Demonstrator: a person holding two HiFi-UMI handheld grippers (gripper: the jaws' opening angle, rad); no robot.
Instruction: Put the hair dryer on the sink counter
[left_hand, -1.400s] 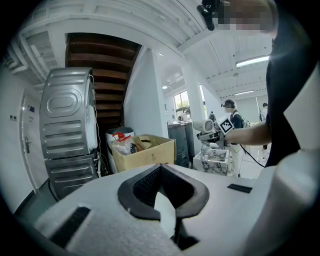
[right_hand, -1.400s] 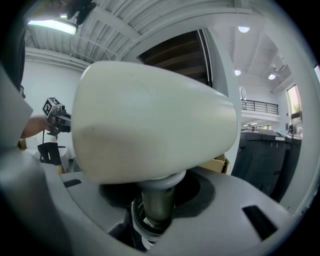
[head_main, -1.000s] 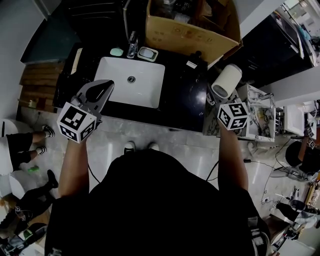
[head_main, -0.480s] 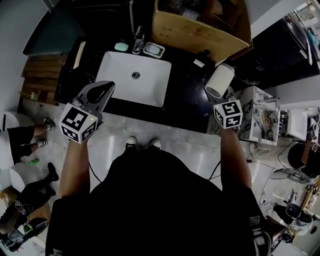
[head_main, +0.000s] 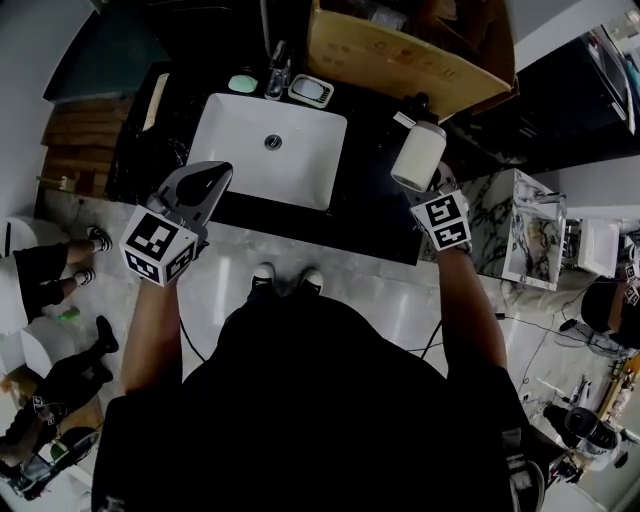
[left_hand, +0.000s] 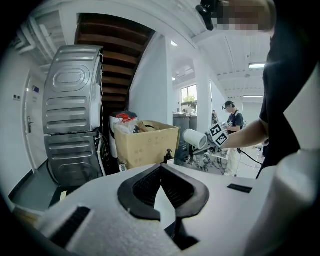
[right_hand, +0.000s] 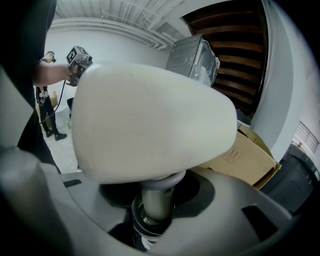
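Hair dryer (head_main: 418, 155) placement is the step in hand: it is carried over the dark counter (head_main: 370, 205) and not yet set down

Left to right in the head view. At 9 o'clock the left gripper (head_main: 215, 175) hovers over the near left corner of the white sink (head_main: 240, 150). Its jaws are pressed together at the tips with nothing between them. At 12 o'clock sits the cardboard box (head_main: 400, 60) at the back of the counter. At 1 o'clock the dryer's pale barrel hangs above the bare counter just right of the sink, and the right gripper (head_main: 430, 195) is beneath it.

The next move, as I judge it, calls for lowering the dryer onto that bare stretch, clear of the basin edge and the box. It should be laid so the barrel cannot roll, and only then should the jaws part.

The head view hides the grip under the barrel and the marker cube. The right gripper view shows it plainly, with the jaws pinching the dryer's handle just below the barrel (right_hand: 150, 125). The left gripper view adds a side look, with the dryer (left_hand: 196, 138) at 3 o'clock and seemingly off the surface. Only the head view shows the counter beneath
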